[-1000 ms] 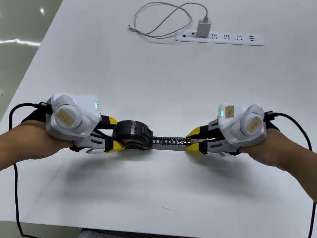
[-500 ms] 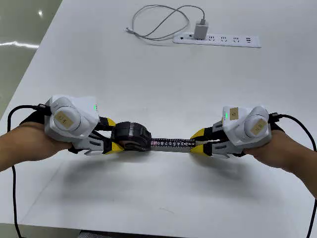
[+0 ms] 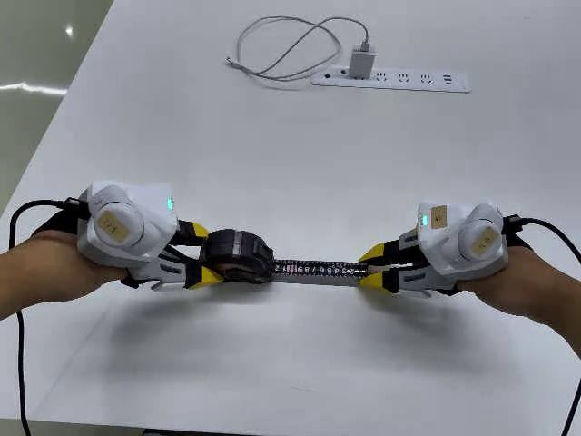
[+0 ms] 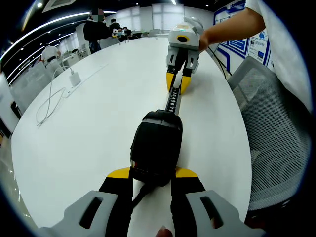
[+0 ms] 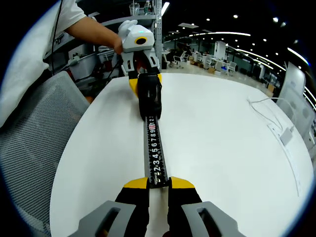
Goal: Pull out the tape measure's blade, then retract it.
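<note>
While left gripper point(image 3: 203, 254) fingers clamp tape measure case point(image 3: 238, 255) near worktop point(image 3: 300, 154) front edge, right gripper point(image 3: 369, 267) fingers pinch blade point(image 3: 318, 269) tip: pull-out step, judged; next, likely ease blade back.

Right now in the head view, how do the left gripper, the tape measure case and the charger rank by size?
1. left gripper
2. tape measure case
3. charger, though it lies farther off, so its rank is unsure.
</note>
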`<action>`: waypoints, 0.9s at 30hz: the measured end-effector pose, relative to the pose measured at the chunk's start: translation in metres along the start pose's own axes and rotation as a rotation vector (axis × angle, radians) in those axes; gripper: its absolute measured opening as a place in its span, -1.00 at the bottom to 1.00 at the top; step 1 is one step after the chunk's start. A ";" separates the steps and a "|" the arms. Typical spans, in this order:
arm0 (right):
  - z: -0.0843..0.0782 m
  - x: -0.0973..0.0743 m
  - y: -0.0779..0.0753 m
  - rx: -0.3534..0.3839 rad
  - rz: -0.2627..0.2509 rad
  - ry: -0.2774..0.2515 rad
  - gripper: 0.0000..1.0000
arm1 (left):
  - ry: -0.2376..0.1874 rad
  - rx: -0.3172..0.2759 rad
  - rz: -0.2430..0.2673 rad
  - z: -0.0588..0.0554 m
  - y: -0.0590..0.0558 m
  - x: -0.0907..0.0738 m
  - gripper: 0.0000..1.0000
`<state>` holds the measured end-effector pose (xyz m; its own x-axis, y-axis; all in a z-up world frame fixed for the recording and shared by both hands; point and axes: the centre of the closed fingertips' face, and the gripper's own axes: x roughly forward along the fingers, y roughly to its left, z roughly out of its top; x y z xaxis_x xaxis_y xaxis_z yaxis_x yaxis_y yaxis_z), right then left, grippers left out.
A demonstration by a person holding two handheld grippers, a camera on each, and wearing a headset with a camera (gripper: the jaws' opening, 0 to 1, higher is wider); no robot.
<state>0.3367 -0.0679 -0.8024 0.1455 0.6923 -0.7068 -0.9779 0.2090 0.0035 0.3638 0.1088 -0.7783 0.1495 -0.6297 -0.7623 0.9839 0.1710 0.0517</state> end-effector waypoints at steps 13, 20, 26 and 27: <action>-0.012 -0.012 -0.002 0.009 -0.022 0.018 -0.81 | -0.001 -0.001 0.003 0.000 0.000 0.000 -0.53; -0.018 -0.019 -0.003 0.017 -0.029 0.026 -0.81 | 0.000 -0.001 0.003 0.000 0.000 0.000 -0.53; -0.025 -0.025 -0.004 0.024 -0.034 0.034 -0.81 | 0.000 0.000 0.002 0.000 0.000 0.000 -0.53; -0.026 -0.026 -0.004 0.027 -0.035 0.037 -0.81 | 0.000 0.000 0.002 0.000 0.000 0.000 -0.53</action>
<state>0.3325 -0.1051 -0.8025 0.1737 0.6583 -0.7324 -0.9679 0.2515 -0.0035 0.3640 0.1082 -0.7784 0.1513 -0.6294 -0.7622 0.9837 0.1720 0.0532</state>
